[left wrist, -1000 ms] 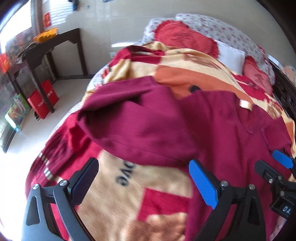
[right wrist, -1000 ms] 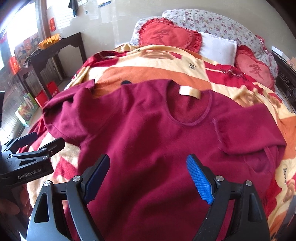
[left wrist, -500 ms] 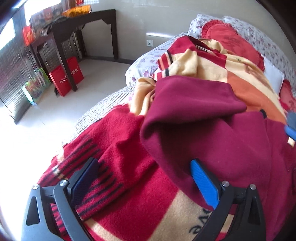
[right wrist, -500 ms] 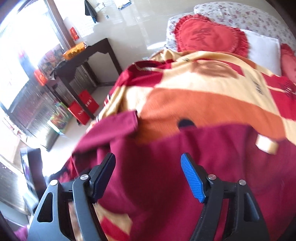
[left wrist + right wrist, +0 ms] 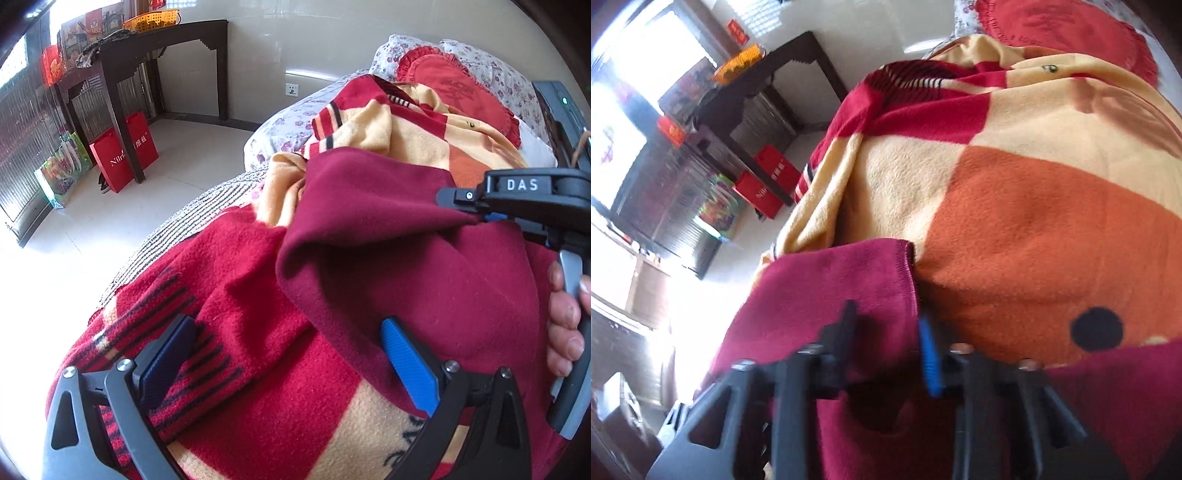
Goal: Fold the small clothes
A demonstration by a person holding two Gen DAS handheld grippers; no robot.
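A: Since a second ago the right hand-held gripper [image 5: 491,216] has swung across from the sweater's chest to its sleeve [image 5: 842,273], and its jaws have just been closing with the cloth between them.

B: So it's pinching the sleeve now?

A: Yes, near the cuff, in both views. The left hand-held gripper [image 5: 291,363] is spread wide, low over the blanket [image 5: 258,387], its blue pad [image 5: 406,365] just at the sweater's [image 5: 424,266] edge, gripping nothing.

B: Where's the sweater?

A: Lying on the blanket on the bed, sleeve rumpled towards the floor side.

B: Why grab there?

A: Probably to draw the sleeve in over the body, with the left ready to pin or lift the edge.
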